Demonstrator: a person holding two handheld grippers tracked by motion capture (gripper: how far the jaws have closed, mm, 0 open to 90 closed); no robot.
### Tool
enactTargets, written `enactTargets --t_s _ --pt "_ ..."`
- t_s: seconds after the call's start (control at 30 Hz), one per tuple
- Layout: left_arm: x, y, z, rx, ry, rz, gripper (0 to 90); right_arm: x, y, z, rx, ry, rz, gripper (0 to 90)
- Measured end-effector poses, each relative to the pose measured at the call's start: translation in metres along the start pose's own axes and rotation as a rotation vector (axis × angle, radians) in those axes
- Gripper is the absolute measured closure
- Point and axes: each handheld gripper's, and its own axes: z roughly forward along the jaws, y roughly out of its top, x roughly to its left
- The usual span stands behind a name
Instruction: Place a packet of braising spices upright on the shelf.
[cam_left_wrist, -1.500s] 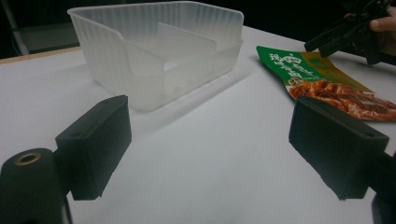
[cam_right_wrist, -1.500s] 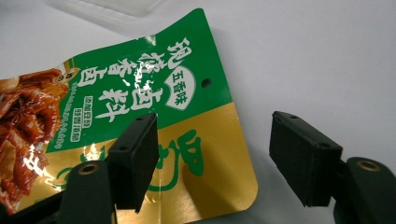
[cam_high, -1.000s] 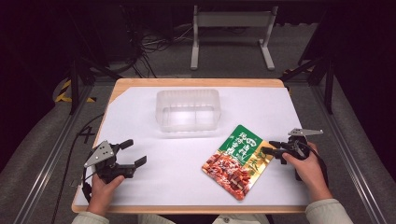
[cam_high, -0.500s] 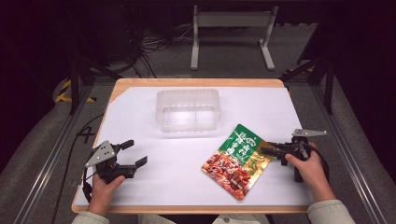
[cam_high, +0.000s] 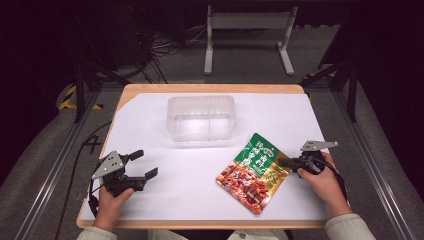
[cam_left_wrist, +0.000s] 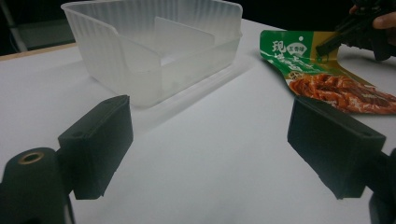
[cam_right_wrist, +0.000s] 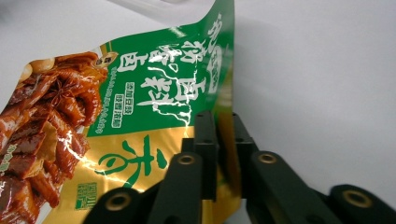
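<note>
green and gold foil of the snack pouch (cam_high: 252, 171) is pinched at its right edge by the right tool (cam_high: 289, 163), whose jaws have just been closed on it. the pouch is not yet lifted from the white tabletop (cam_high: 200, 170); transfer to the clear plastic container (cam_high: 201, 118) is judged outstanding. the left tool (cam_high: 141, 164) is held wide, empty.

The right gripper (cam_right_wrist: 223, 135) had just closed its two black jaws on the edge of the green-and-gold snack pouch (cam_right_wrist: 140, 93), lying on white paper (cam_right_wrist: 317, 70).
</note>
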Motion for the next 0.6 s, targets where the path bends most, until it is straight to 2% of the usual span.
enactTargets --t_s 0.3,0.43,0.5,0.6 --pt "0.000 0.000 -0.001 -0.003 0.003 -0.008 14.9 0.005 0.006 -0.011 -0.054 0.016 0.031 90.0" --pt "0.001 0.000 -0.001 -0.001 0.002 -0.006 14.9 0.008 0.010 -0.022 -0.087 0.041 0.072 90.0" --pt "0.000 0.000 -0.001 -0.002 0.003 -0.008 14.9 0.010 0.012 -0.026 -0.101 0.042 0.072 90.0" --pt "0.000 0.000 -0.001 -0.005 0.003 -0.011 14.9 0.016 0.016 -0.031 -0.120 0.032 0.044 90.0"
